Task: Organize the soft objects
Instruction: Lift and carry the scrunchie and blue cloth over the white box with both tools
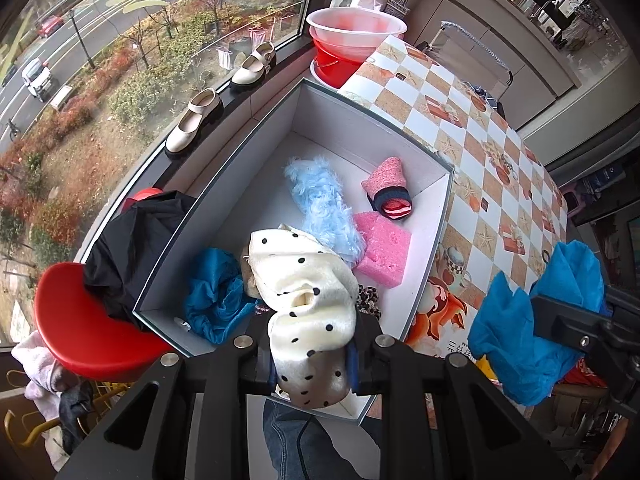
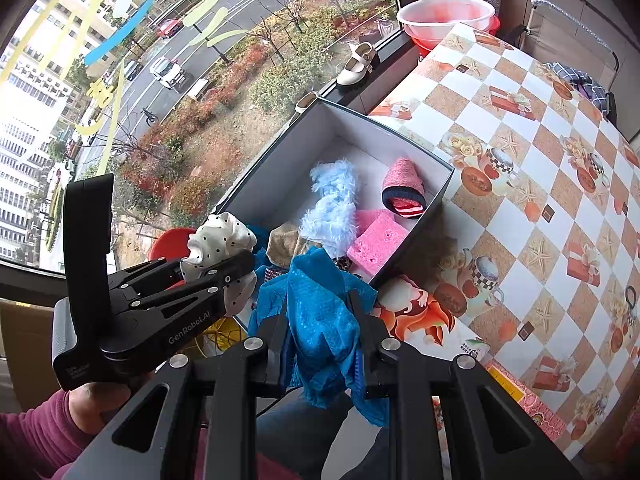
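My left gripper (image 1: 312, 364) is shut on a cream cloth with black dots (image 1: 308, 292), held over the near end of a grey box with a white inside (image 1: 360, 136). In the right wrist view that left gripper (image 2: 224, 272) and its dotted cloth (image 2: 220, 236) hang left of the box (image 2: 352, 124). My right gripper (image 2: 324, 344) is shut on a blue cloth (image 2: 320, 308), just off the box's near corner; the same blue cloth (image 1: 528, 320) shows at the right of the left wrist view. Inside the box lie a fluffy light-blue cloth (image 1: 324, 204), a pink sponge (image 1: 384, 256), a rolled pink sock (image 1: 390, 188) and another blue cloth (image 1: 216, 296).
The box sits at the edge of a table with a checked orange and white cover (image 1: 500, 160). A red stool (image 1: 92, 340) with a black garment (image 1: 132, 252) stands left of the box. Cream shoes (image 1: 196, 120) rest on the window sill, and red and white basins (image 1: 352, 40) stand beyond.
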A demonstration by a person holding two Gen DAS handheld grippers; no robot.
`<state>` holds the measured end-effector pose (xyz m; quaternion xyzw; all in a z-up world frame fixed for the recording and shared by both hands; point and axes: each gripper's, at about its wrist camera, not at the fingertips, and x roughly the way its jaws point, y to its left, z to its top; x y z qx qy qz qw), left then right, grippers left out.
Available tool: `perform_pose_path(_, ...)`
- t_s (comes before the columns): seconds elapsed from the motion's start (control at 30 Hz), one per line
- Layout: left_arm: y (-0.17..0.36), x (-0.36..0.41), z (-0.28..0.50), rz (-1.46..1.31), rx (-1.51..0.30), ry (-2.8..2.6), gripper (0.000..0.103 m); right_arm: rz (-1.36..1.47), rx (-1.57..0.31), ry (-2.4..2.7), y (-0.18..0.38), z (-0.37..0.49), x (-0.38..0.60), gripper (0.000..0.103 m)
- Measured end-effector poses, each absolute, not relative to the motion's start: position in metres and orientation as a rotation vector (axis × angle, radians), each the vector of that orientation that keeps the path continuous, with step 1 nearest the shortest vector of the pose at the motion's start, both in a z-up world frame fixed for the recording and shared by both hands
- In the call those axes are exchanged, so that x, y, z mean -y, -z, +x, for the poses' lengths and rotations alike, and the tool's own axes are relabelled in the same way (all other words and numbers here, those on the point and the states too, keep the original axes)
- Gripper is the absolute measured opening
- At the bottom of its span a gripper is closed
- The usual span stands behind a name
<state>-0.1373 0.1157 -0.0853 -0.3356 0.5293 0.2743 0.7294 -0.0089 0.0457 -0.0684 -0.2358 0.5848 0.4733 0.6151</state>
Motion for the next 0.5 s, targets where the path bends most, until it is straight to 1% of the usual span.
perform_pose_path(0.3,0.094,-0.127,-0.131,-0.727,-1.187,-0.62,0.025,-0.605,-1.358,-1.095,0.08,-0.005,-0.073,0.024)
perform_pose_path(0.37,0.093,-0.13,-0.127,-0.711,-1.177,-0.626,0.029,-0.615,-1.36,-1.094,0.083,-0.001,-0.082,0.024)
perform_pose_path(0.4,0.091,-0.131,-0.126,-0.699,-1.167,-0.634,0.034,-0.616,-1.361,-1.093,0.085,0.001,-0.088,0.024)
perform_pose_path(0.43,0.09,-0.132,-0.126,-0.68,-1.165,-0.648,0.046,-0.615,-1.359,-1.09,0.086,0.003,-0.093,0.024)
perform_pose_path(0.47,0.089,-0.133,-0.124,-0.664,-1.175,-0.657,0.054,-0.612,-1.359,-1.087,0.088,0.006,-0.097,0.025)
perform_pose_path(0.5,0.09,-0.134,-0.121,-0.656,-1.19,-0.653,0.067,-0.607,-1.366,-1.083,0.089,0.009,-0.101,0.035)
